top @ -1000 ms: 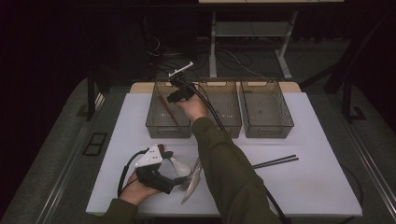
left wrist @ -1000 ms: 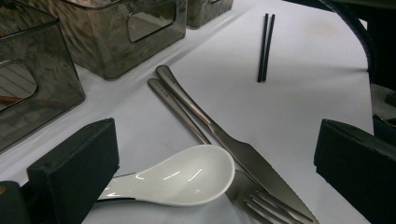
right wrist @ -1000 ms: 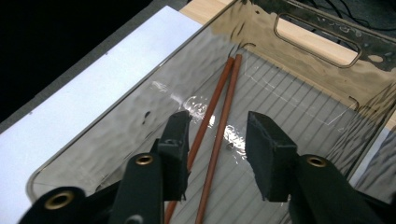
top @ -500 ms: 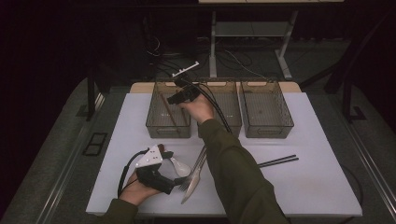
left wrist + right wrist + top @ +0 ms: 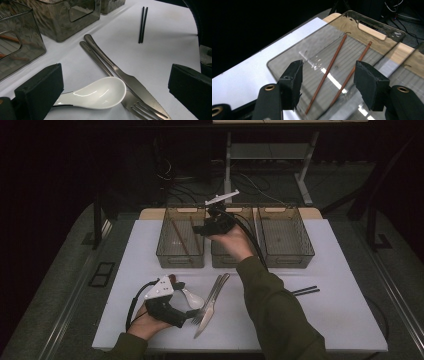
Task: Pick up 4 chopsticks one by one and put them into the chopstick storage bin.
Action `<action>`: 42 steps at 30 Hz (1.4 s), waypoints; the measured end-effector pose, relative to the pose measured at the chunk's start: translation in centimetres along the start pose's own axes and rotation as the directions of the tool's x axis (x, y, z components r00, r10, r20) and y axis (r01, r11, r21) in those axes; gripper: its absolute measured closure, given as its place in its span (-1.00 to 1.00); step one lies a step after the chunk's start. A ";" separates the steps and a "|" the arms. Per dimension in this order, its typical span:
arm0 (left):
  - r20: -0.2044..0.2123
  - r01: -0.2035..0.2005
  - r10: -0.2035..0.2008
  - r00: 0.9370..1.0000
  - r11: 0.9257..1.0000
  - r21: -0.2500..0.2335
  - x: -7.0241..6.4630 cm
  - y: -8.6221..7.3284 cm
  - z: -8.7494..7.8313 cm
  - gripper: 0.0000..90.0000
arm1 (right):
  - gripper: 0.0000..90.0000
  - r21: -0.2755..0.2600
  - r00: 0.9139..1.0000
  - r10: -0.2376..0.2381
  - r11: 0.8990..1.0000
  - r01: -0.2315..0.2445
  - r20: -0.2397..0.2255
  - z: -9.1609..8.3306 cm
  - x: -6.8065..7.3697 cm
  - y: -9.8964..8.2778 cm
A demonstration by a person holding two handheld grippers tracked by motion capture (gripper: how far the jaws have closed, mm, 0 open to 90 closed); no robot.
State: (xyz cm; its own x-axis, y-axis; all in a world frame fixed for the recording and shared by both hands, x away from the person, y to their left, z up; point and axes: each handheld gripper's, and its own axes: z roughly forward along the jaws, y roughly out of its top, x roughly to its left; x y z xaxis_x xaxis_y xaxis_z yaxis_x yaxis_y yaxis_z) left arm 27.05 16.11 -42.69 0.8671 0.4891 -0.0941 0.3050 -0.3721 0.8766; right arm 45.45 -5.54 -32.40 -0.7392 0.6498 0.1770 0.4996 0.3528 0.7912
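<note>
Up at the back of the white table (image 5: pixel 340 270), the right gripper (image 5: pixel 210 222) hangs over the row of three clear bins, above the seam between the left bin (image 5: pixel 167 256) and the middle bin (image 5: pixel 222 260). Its jaws have just been opening and stand apart with nothing between them; in the right gripper view the two brown chopsticks (image 5: pixel 329 72) lie loose on the left bin's floor below the pads, side by side and a little splayed. Down at the near edge, the left gripper (image 5: pixel 192 311) sits low by the cutlery, jaws spread wide and gripping nothing. In the left gripper view the white spoon (image 5: pixel 100 96) lies between those jaws, its handle running toward the left pad and its bowl touching the fork (image 5: pixel 140 107), with the knife (image 5: pixel 117 72) alongside. A pair of black chopsticks (image 5: pixel 142 25) rests well apart, over toward the right bin (image 5: pixel 287 240).
</note>
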 end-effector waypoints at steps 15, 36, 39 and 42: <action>-0.006 0.012 -0.012 1.000 1.000 0.000 0.1 0.0 -0.1 -1.00 | 0.00 -0.030 1.000 0.011 0.999 -0.012 -0.025 -6.3 -1.6 -5.1; -0.016 0.023 -0.023 1.000 1.000 0.005 0.2 -0.1 0.0 -1.00 | 0.70 0.039 0.999 -0.034 0.999 0.034 0.012 -11.6 -3.2 -13.4; -0.015 0.023 -0.023 1.000 1.000 0.004 0.2 -0.1 0.0 -1.00 | 0.82 0.060 0.999 -0.037 0.998 0.037 0.000 -12.3 -3.3 -14.7; -0.014 0.022 -0.022 1.000 1.000 0.004 0.2 -0.1 0.0 -1.00 | 0.93 0.078 0.999 -0.045 0.996 0.046 -0.015 -12.7 -3.2 -15.8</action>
State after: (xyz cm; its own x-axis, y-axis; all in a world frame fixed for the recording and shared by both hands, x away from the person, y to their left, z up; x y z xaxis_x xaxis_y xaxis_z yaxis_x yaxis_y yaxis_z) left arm 27.17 16.23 -42.82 0.8543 0.5086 -0.1069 0.3260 -0.3641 0.8724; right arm 34.19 -21.80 -38.07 -0.7675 0.6232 0.1502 0.4988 0.4333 0.7506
